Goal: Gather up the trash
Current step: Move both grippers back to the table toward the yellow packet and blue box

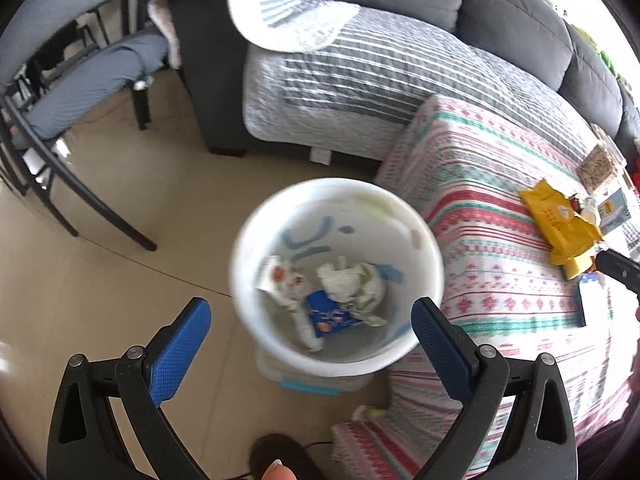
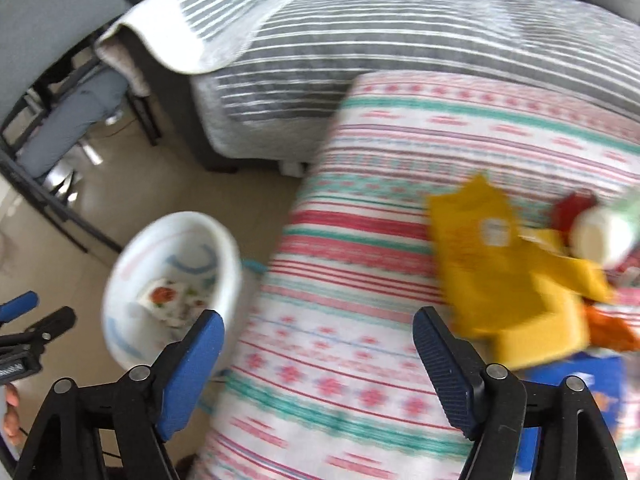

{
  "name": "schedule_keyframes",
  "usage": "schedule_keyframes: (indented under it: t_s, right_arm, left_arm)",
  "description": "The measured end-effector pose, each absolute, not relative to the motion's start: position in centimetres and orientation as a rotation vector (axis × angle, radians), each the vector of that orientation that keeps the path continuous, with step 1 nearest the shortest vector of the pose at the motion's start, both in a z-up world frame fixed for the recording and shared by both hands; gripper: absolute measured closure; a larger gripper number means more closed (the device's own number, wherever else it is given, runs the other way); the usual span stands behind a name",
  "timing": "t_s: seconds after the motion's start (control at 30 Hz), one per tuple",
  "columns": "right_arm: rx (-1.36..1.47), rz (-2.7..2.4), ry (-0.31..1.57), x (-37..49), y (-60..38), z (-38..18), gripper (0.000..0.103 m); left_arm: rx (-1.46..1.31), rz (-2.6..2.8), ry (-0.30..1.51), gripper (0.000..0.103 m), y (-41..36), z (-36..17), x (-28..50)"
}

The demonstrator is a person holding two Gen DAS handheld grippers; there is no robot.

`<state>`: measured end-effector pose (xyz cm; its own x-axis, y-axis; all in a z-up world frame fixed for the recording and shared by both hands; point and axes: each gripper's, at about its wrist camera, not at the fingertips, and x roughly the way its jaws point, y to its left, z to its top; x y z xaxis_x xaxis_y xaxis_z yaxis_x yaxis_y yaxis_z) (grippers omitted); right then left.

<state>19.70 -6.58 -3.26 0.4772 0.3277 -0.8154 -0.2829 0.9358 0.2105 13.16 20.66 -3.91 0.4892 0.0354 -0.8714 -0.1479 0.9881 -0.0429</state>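
Trash (image 1: 340,292) lay at the bottom of the white bin (image 1: 256,240): crumpled tissues, a flowery wrapper and a blue packet. The bin stood upright on the floor, mouth up, right beside the surface with the striped cloth (image 2: 360,264). More trash sat on that cloth: a long yellow bag (image 2: 492,264) lying flat, with its length running toward the sofa. The left claw (image 1: 312,320) hung wide and empty over the bin. The right claw (image 2: 318,344) was spread wide too, holding nothing.
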Motion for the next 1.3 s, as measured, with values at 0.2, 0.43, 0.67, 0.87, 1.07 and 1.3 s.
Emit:
schedule_keyframes:
  t_s: [0.2,0.43,0.67,0.87,1.07,1.3]
  right_arm:
    - [0.046,0.256,1.028,19.8,-13.0,-2.9,0.02]
    - [0.061,0.127,1.064,19.4,-19.8,-3.1,0.02]
    - [0.067,0.117,1.196,19.5,-22.4,-5.6,0.02]
    - [0.123,0.15,1.26,19.4,-23.6,-7.3,0.02]
    - [0.203,0.214,1.304,19.9,-22.2,-8.5,0.018]
    - [0.139,0.169,1.298,20.4,-19.3,-8.6,0.0]
  left_arm:
    - [-0.066,0.04,1.064,0.002,15.2,-3.4,15.2]
    - [-0.006,-0.048,1.067,0.002,8.9,-3.0,17.3]
    - [0.024,-0.074,1.095,0.002,6.6,-4.0,18.5]
    - [0.031,-0.064,1.11,0.002,7.0,-4.5,18.4]
    - [0.02,-0.056,1.109,0.002,8.1,-4.4,18.0]
    - [0.001,-0.057,1.106,0.002,8.9,-4.1,17.8]
